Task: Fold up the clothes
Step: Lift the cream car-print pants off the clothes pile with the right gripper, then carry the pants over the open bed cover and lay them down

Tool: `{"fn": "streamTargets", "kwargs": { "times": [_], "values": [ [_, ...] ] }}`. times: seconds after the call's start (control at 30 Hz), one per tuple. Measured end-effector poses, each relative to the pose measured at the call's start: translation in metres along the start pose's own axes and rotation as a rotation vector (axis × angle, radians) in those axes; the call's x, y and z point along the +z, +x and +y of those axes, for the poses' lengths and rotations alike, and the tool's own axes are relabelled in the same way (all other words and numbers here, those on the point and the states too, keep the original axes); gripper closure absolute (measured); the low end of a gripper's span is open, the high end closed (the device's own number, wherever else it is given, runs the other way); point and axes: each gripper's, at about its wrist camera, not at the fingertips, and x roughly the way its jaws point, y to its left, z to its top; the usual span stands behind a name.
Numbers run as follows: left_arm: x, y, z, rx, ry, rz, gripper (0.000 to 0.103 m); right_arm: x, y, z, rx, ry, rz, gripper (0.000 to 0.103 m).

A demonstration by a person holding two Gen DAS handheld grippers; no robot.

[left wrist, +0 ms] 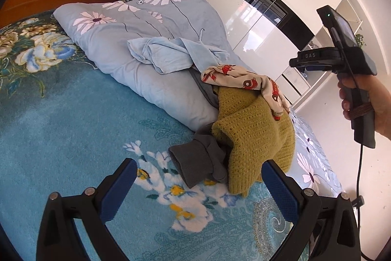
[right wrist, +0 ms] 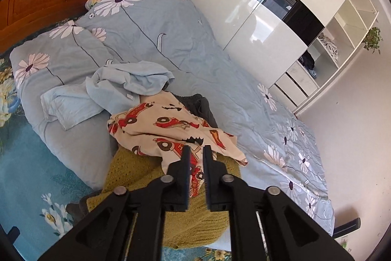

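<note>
A bed carries a blue daisy quilt at its far side. Against the quilt's near right lies a heap: a pale blue shirt, an olive sweater, a cream fire-truck garment and a grey cuff. The left gripper gapes wide and empty just before the cuff. The right gripper, nearly closed, hangs over the fire-truck garment; whether it pinches the cloth cannot be told.

A cream garment printed with red trucks is draped over a mustard knitted sweater on the bed. The right gripper is seen nearly closed, its jaws a narrow gap apart around the printed cloth's hem. A crumpled light blue garment is heaped behind on the daisy-patterned duvet.
</note>
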Motion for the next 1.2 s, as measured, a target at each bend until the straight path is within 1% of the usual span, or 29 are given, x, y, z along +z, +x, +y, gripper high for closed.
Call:
{"fn": "streamTargets", "kwargs": {
  "times": [0.03, 0.07, 0.13, 0.23, 0.3, 0.4, 0.47, 0.53, 0.57, 0.63, 0.73, 0.87, 0.97, 1.1, 1.2],
  "values": [
    [-0.001, 0.003, 0.002, 0.000, -0.006, -0.004, 0.000, -0.003, 0.009, 0.006, 0.004, -0.009, 0.006, 0.045],
    [-0.002, 0.006, 0.006, -0.002, -0.016, -0.003, 0.000, -0.007, 0.018, 0.013, 0.005, -0.020, 0.011, 0.034],
    [-0.004, 0.014, 0.012, -0.005, -0.035, 0.003, 0.000, -0.014, 0.038, 0.028, -0.012, -0.070, 0.029, 0.034],
    [-0.008, 0.024, 0.020, -0.010, -0.057, 0.009, 0.000, -0.025, 0.074, 0.049, -0.059, -0.156, 0.095, 0.034],
    [-0.010, 0.029, 0.025, -0.008, -0.066, 0.007, 0.000, -0.029, 0.090, 0.055, -0.106, -0.180, 0.100, 0.034],
    [-0.012, 0.035, 0.032, -0.002, -0.088, 0.002, 0.000, -0.026, 0.110, 0.058, -0.186, -0.211, 0.101, 0.034],
    [-0.013, 0.040, 0.036, -0.004, -0.112, 0.006, 0.000, -0.022, 0.120, 0.061, -0.199, -0.230, 0.110, 0.034],
    [-0.013, 0.042, 0.039, -0.006, -0.125, 0.016, 0.000, -0.017, 0.124, 0.065, -0.211, -0.248, 0.106, 0.036],
    [-0.013, 0.041, 0.040, -0.004, -0.126, 0.019, 0.000, -0.015, 0.124, 0.066, -0.221, -0.251, 0.102, 0.056],
    [-0.013, 0.039, 0.040, 0.001, -0.122, 0.019, 0.000, -0.008, 0.121, 0.063, -0.259, -0.218, 0.099, 0.090],
    [-0.012, 0.030, 0.040, 0.003, -0.110, 0.014, 0.000, 0.009, 0.096, 0.037, -0.248, -0.076, 0.035, 0.095],
    [-0.007, 0.013, 0.039, 0.002, -0.103, -0.003, 0.000, 0.031, 0.063, 0.003, -0.231, 0.107, -0.053, 0.096],
    [-0.003, -0.003, 0.035, -0.014, -0.121, -0.008, 0.000, 0.048, 0.024, -0.009, -0.222, 0.140, -0.130, 0.097],
    [-0.001, -0.033, 0.022, -0.035, -0.109, -0.022, 0.000, 0.072, -0.035, -0.021, -0.232, 0.179, -0.222, 0.097],
    [-0.002, -0.058, 0.009, -0.040, -0.088, -0.023, 0.000, 0.084, -0.079, -0.026, -0.234, 0.177, -0.261, 0.097]
  ]
}}
